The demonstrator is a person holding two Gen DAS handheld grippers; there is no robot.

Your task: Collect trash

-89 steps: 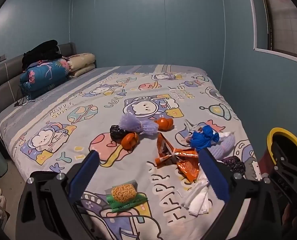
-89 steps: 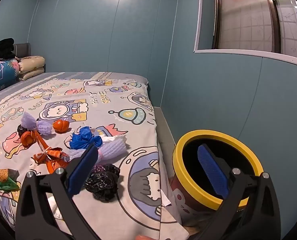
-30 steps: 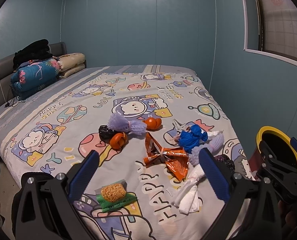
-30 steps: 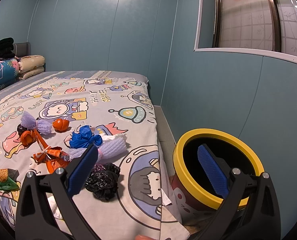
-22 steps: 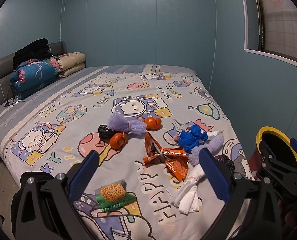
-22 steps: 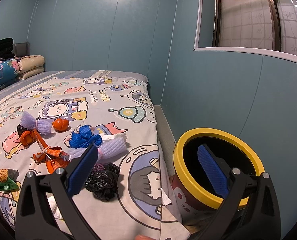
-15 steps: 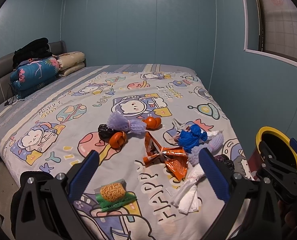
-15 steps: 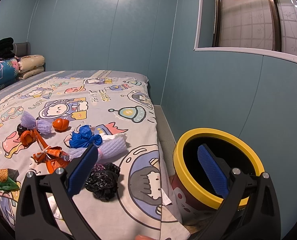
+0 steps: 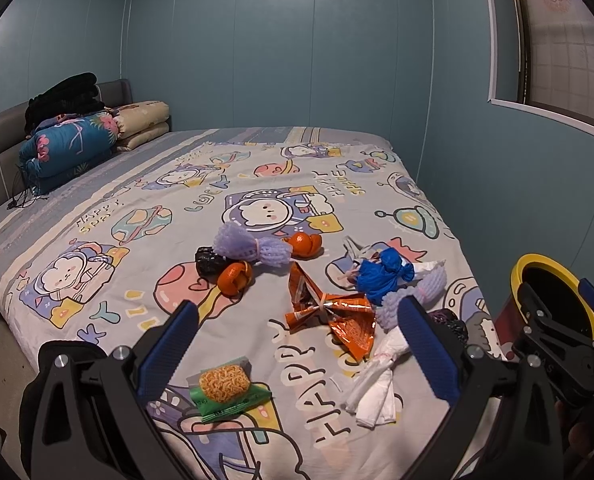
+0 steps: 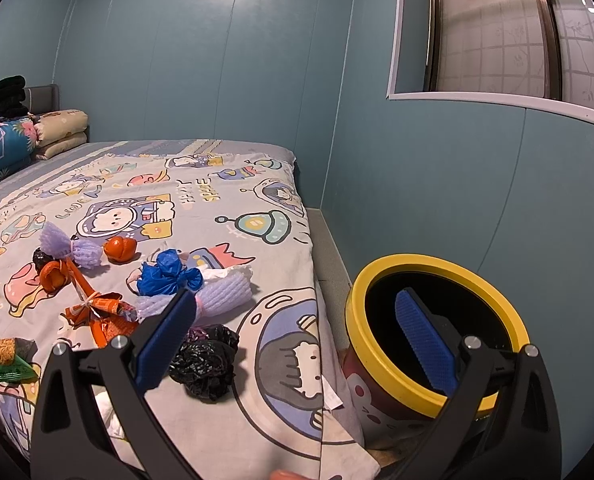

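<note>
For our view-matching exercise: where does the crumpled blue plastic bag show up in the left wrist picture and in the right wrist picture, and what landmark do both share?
Left wrist view: the blue plastic bag lies right of centre on the bed, just beyond the orange wrapper.
Right wrist view: the bag lies left of centre, just beyond the left blue finger pad.
Shared landmark: the yellow-rimmed bin, beside the bed in both.
</note>
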